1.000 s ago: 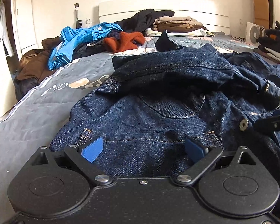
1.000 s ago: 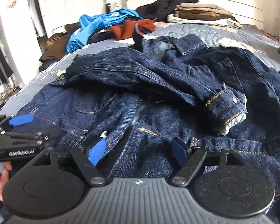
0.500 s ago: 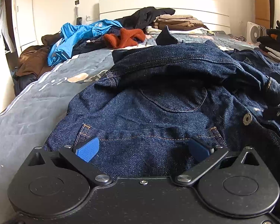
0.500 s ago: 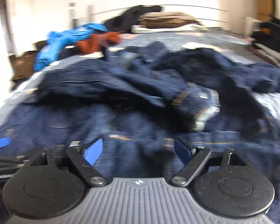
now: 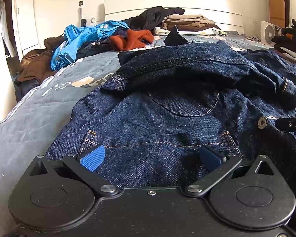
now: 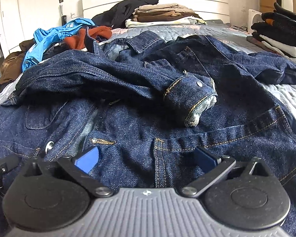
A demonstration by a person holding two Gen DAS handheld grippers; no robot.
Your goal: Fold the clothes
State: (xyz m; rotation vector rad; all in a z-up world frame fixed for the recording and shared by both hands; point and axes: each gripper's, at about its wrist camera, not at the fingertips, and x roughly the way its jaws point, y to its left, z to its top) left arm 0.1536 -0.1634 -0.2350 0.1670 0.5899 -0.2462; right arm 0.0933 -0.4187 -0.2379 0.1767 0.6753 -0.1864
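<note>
Jacket: denim jacket [image 5: 167,122] is spread front-up on the grey bed cover [image 5: 39,106], hem nearest both cameras, collar toward the headboard [image 5: 207,9].
Long axis: it is judged to run from hem to collar, up the bed; the collar end is rumpled, so exact alignment cannot be told.
Sleeve: one sleeve [image 6: 128,85] is laid across the chest, its cuff [image 6: 193,100] resting on the front panel.
Left gripper [image 5: 151,158]: jaws are spread as wide as they go, denim lying between the pads, nothing clamped.
Right gripper [image 6: 146,160]: jaws have just been opening and now stand fully wide over the hem band; cloth lies between, ungripped.
Risk, uneven pinch: if only the top layer is caught, the back panel would be left behind and the fold skewed.
Risk, sleeve: the loose sleeve could slide off as the hem is lifted.
Risk, clutter: the blue garment [image 5: 82,39] lies well apart, so snagging is judged unlikely.
</note>
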